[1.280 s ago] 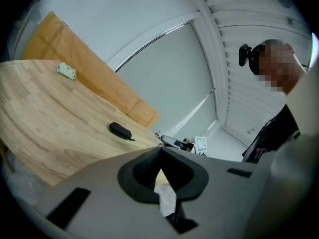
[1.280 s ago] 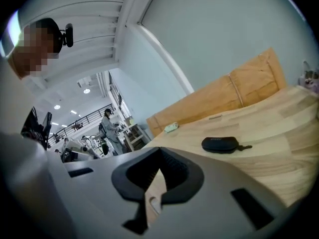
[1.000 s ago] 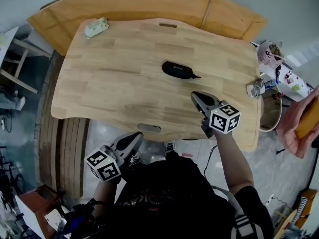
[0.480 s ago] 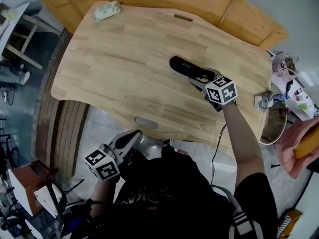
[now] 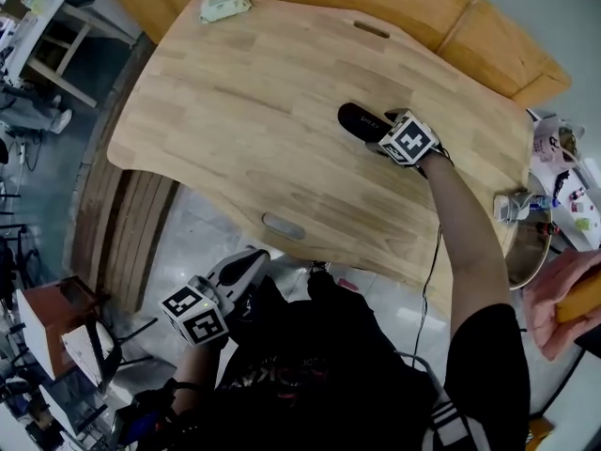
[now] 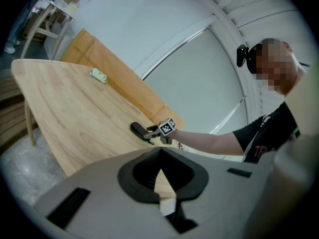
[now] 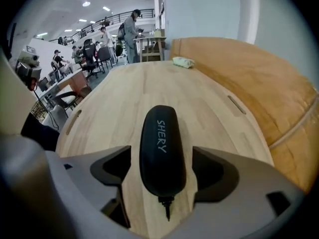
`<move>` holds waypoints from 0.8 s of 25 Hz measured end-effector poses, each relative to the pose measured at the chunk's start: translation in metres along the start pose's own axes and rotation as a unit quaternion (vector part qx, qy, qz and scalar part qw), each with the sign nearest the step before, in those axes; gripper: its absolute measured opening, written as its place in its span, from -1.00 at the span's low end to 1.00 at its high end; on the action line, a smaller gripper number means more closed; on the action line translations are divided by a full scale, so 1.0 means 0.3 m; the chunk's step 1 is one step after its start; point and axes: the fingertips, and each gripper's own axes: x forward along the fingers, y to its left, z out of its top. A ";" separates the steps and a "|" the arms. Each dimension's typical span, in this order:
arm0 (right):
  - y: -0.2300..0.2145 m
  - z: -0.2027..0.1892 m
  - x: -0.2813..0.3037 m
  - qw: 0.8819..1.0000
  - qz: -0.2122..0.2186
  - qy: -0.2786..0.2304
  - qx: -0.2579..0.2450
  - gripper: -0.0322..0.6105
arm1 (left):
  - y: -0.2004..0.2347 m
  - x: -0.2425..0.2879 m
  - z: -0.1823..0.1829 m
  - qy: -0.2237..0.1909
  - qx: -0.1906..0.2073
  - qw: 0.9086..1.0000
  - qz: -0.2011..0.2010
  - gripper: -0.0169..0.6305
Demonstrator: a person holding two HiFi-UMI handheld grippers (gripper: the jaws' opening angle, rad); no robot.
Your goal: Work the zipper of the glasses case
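Glasses case [image 7: 160, 143]: black, flat on table [image 5: 235, 111], between jaws of right gripper [image 7: 162, 171], just opened wide, pads clear. Left gripper [image 6: 160, 172] pressed together, empty. We judge case light, semi-stiff, prone to slide; we pinch zipper pull [image 7: 166, 209].

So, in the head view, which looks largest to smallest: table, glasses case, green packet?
1. Table, clearly largest.
2-3. Glasses case and green packet look alike; the right tool, jaws just opening around the case, hides its end, so no ranking.
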 end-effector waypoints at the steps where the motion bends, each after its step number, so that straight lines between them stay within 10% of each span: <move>1: -0.004 -0.002 0.017 1.000 0.000 0.011 -0.008 0.30 | 0.005 -0.008 -0.001 -0.003 -0.003 1.000 0.004 -0.91; 12: -0.014 -0.040 0.136 0.997 -0.003 0.067 -0.029 0.31 | 0.040 -0.054 -0.026 -0.019 -0.031 0.999 0.033 -0.91; 20: 0.031 0.028 0.065 1.000 0.012 0.008 -0.010 0.21 | 0.038 -0.039 -0.019 -0.014 -0.027 0.999 0.022 -0.91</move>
